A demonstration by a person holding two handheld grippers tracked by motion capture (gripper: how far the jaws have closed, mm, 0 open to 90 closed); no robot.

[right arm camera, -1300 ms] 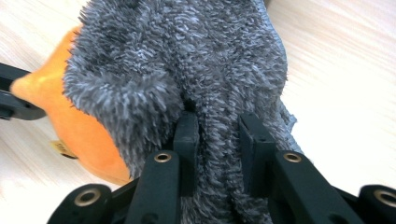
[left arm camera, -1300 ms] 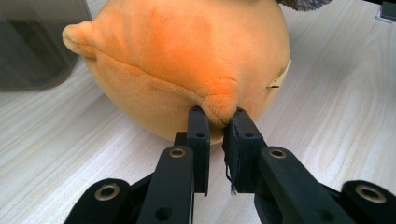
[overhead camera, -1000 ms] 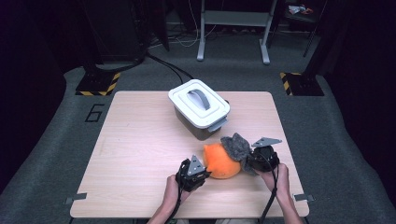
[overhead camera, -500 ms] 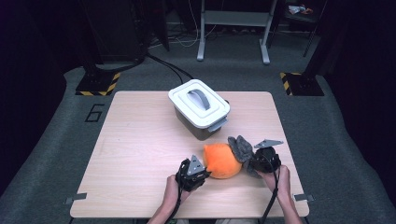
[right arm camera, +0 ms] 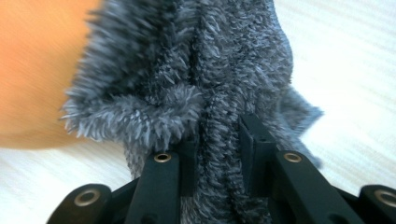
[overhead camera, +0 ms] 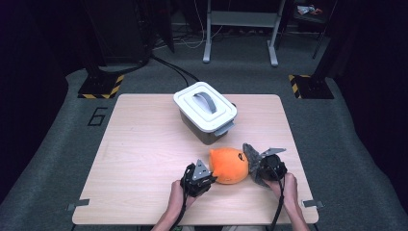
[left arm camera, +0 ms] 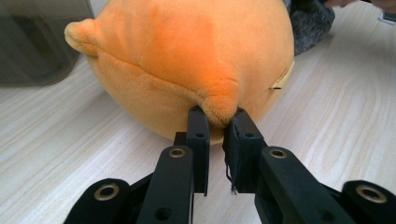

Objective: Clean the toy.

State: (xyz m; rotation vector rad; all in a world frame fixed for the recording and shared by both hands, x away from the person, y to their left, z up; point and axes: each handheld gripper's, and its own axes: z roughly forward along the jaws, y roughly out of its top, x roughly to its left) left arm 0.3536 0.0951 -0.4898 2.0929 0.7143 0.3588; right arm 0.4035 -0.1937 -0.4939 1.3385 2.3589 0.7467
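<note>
Near the table's [overhead camera: 144, 159] front edge, our left gripper [left arm camera: 217, 126] pinches a small nub of the round orange plush toy [overhead camera: 229, 165], while our right gripper [right arm camera: 219, 135] is clamped on the fuzzy grey cloth [right arm camera: 205, 70] touching the toy's right side.

Plush ball [left arm camera: 187, 60]: orange short-pile cloth, soft, matt. Sock [right arm camera: 224, 79]: grey fuzzy knit, between the right jaws. Tabletop [overhead camera: 144, 159]: pale wood grain, smooth. Bin [overhead camera: 206, 113]: white plastic lid, slight sheen.
</note>
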